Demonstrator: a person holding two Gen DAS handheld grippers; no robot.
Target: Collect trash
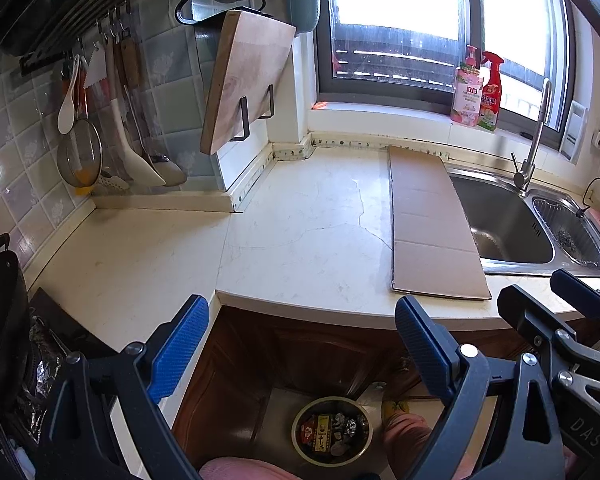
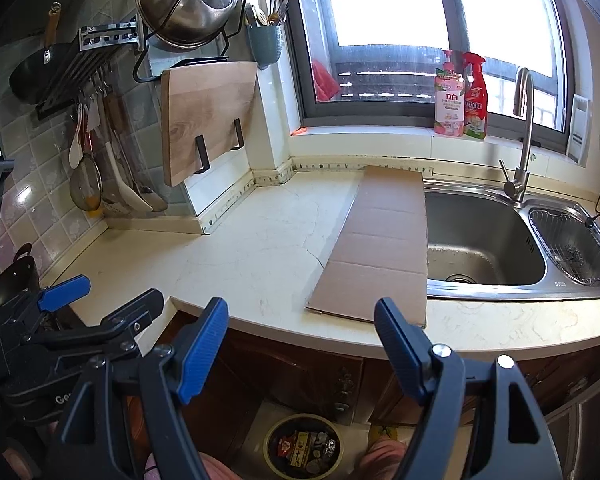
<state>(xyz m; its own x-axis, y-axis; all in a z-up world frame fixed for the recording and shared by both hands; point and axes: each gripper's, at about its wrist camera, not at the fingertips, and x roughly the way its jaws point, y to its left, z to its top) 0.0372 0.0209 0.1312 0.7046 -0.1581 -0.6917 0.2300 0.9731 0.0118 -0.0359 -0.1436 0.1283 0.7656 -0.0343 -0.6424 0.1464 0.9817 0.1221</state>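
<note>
Down on the floor under the desk (image 1: 300,240) edge sits the trash bin (image 1: 332,430), wrappers already inside, so I've got both tongs, left tongs (image 1: 300,350) and right tongs (image 2: 300,350), wide and empty above it, desk looking cleared.

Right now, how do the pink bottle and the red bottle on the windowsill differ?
The pink bottle has a pump top; the red bottle has a trigger sprayer. The pink bottle looks wider, the red bottle narrower. Both stand upright, side by side, on the windowsill behind the sink.
</note>
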